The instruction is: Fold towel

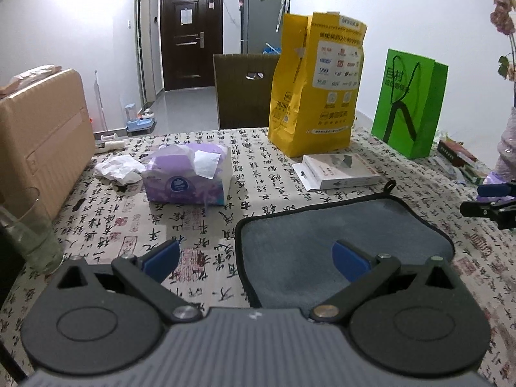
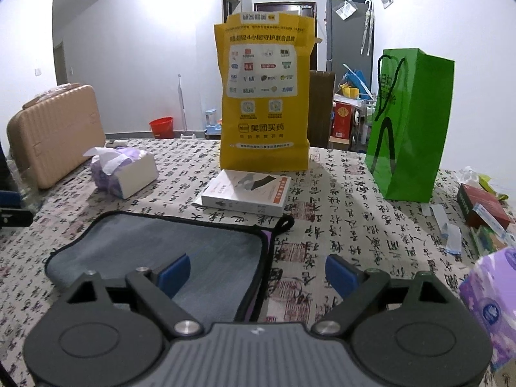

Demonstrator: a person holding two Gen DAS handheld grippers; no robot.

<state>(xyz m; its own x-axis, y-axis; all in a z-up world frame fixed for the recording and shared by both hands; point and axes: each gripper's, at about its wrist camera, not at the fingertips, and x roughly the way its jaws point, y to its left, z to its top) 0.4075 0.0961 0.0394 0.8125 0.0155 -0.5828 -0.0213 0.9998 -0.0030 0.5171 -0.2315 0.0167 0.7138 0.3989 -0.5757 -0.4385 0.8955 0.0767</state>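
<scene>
Nearest, the left gripper (image 1: 256, 258) is spread wide over the towel's left edge, holding nothing; the right gripper (image 2: 258, 274) is likewise spread over its right edge. The grey towel (image 1: 322, 242), trimmed in black, lies flat on the table (image 1: 193, 225), its near edge hidden behind both tools. A purple underside peeks out at one corner. Beyond sit a white box (image 2: 248, 193), a tissue pack (image 1: 190, 174), then a yellow bag (image 2: 264, 96) and green bag (image 2: 412, 122). A tan suitcase (image 1: 38, 135) is cut off at left.
</scene>
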